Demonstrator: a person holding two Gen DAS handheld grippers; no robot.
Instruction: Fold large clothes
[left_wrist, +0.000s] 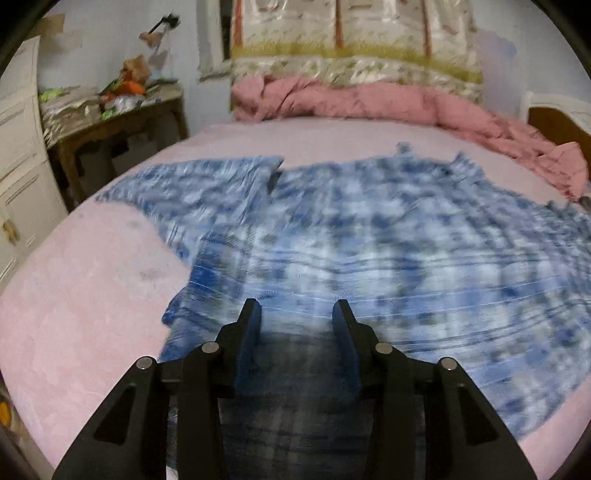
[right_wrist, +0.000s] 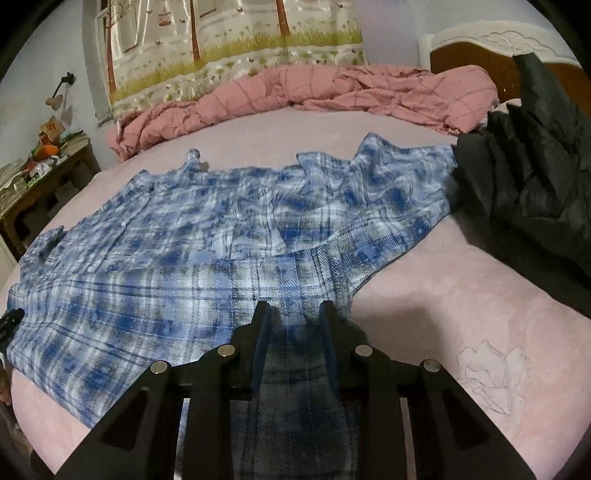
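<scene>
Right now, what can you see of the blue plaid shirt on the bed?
The blue plaid shirt is a blue-and-white checked, flannel-looking garment spread mostly flat on the pink bed sheet, wrinkled, sleeves out to both sides. Its right sleeve end lies against the black garment. The left gripper and right gripper are both open over its near hem, fabric between their fingers.

No legible text, labels, brands, numbers or signs in either wrist view; left view partly motion-blurred.

Shirt, quilt on bed
</scene>
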